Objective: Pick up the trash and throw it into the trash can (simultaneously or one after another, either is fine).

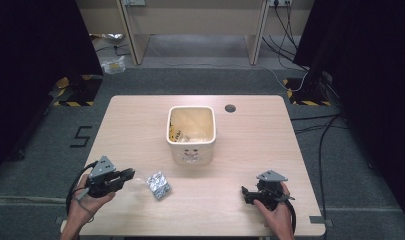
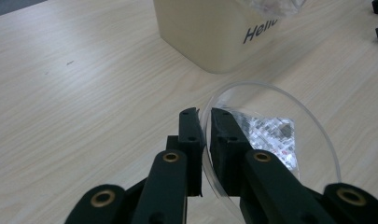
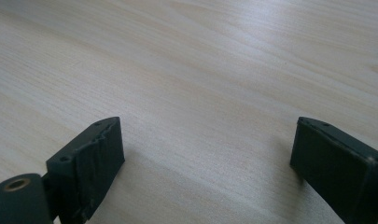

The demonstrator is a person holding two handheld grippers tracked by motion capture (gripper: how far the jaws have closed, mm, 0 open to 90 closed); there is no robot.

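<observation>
My left gripper (image 2: 204,112) is shut on the rim of a clear round plastic lid (image 2: 289,100), at the table's front left (image 1: 126,176). Through the lid I see a crumpled silver foil packet (image 2: 270,133), which lies on the table just right of the lid (image 1: 158,185). A cream square bin (image 1: 191,134) with "Hello" printed on its side (image 2: 210,28) stands at the table's middle and holds wrappers. My right gripper (image 1: 246,194) rests at the front right, jaws wide open (image 3: 205,149) over bare wood with nothing between them.
The light wooden table (image 1: 260,145) has a round cable hole (image 1: 230,108) near its back edge. Behind the table are desk legs, cables on the floor and yellow-black striped bases at both sides. Dark curtains flank the space.
</observation>
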